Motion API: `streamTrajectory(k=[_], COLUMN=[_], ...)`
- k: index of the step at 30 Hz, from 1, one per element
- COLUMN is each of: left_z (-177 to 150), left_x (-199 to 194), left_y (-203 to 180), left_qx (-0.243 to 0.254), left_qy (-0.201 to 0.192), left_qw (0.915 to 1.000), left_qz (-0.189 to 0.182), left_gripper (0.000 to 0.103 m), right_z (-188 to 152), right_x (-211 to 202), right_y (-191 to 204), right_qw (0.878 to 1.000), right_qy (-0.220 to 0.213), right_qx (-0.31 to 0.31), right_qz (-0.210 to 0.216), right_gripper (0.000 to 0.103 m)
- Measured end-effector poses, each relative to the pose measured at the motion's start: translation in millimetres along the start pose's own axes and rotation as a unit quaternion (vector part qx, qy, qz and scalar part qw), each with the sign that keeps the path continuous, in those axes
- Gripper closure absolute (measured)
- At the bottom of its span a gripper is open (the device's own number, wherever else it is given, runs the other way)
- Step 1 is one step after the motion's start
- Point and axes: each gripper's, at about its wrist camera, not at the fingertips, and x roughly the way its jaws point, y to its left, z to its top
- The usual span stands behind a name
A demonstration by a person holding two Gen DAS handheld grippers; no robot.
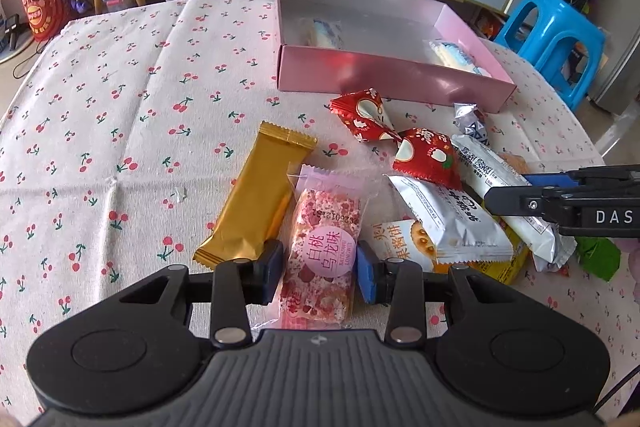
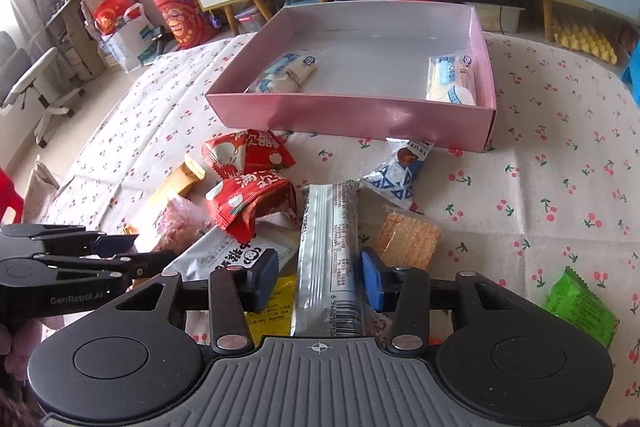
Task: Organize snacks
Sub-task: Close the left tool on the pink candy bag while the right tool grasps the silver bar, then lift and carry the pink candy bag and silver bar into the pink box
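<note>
While the snacks are lying scattered on the cherry-print bench [image 1: 120, 75], both views are showing grasps.
Left wrist view: left tool [image 1: 319, 274] is clenching the pink nougat packet [image 1: 320, 251] beside the gold bar [image 1: 256, 203]; pink box [image 1: 384, 77] is sitting beyond.
Right wrist view: right tool [image 2: 319, 279] is straddling the silver bar [image 2: 330, 259]; whether the pads are pressing it, I cannot tell. Two white packets [image 2: 286, 75] are lying inside the box.

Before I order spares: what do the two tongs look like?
Both are black plastic with ribbed grey bodies and silver rivets. Left tongs and right tongs each carry blue pads. White lettering marks their sides: "GenRobot.AI" on the left, "DAS" on the right.
</note>
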Motion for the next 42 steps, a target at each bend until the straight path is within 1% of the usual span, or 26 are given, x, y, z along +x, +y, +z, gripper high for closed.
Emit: streamTrajectory(k=[1,3,7,11,13,21,27,32,38,42], left_z=[0,1,4,6,8,16,27,40,57,67], left_x=[0,0,-1,-5,-10,-22,-24,-28,-28,-26], left_y=[0,0,2,3,4,3,-2,-9,-19,-25], left_qx=[0.0,-0.003,-0.014,-0.019,-0.022,-0.029,-0.035,-0.044,-0.066,-0.089], left_qy=[0.0,0.002,0.006,0.005,0.002,-0.015,-0.026,-0.041,-0.059,-0.07], left_qw=[1.0,1.0,0.9999,0.9998,0.9997,0.9993,0.9988,0.9978,0.9951,0.9922], left_qz=[0.001,0.002,-0.003,-0.002,-0.007,-0.018,-0.02,-0.027,-0.043,-0.053], left_gripper=[0.068,0.07,0.072,0.072,0.072,0.073,0.073,0.073,0.073,0.073], right_z=[0,2,7,9,10,16,26,40,54,62], right_x=[0,2,4,3,1,-8,-21,-34,-43,-44], right_y=[1,1,-1,-2,-3,-7,-8,-9,-17,-25], right_qw=[1.0,1.0,1.0,0.999,0.999,0.997,0.996,0.994,0.989,0.985], right_qy=[0.0,0.002,0.019,0.026,0.028,0.033,0.018,-0.005,-0.034,-0.044], right_qx=[0.0,0.0,0.02,0.037,0.045,0.07,0.088,0.11,0.142,0.163], right_qz=[-0.002,-0.006,-0.008,0.002,0.007,0.005,0.012,0.019,0.023,0.025], right_gripper=[0.064,0.073,0.074,0.074,0.074,0.074,0.074,0.074,0.074,0.074])
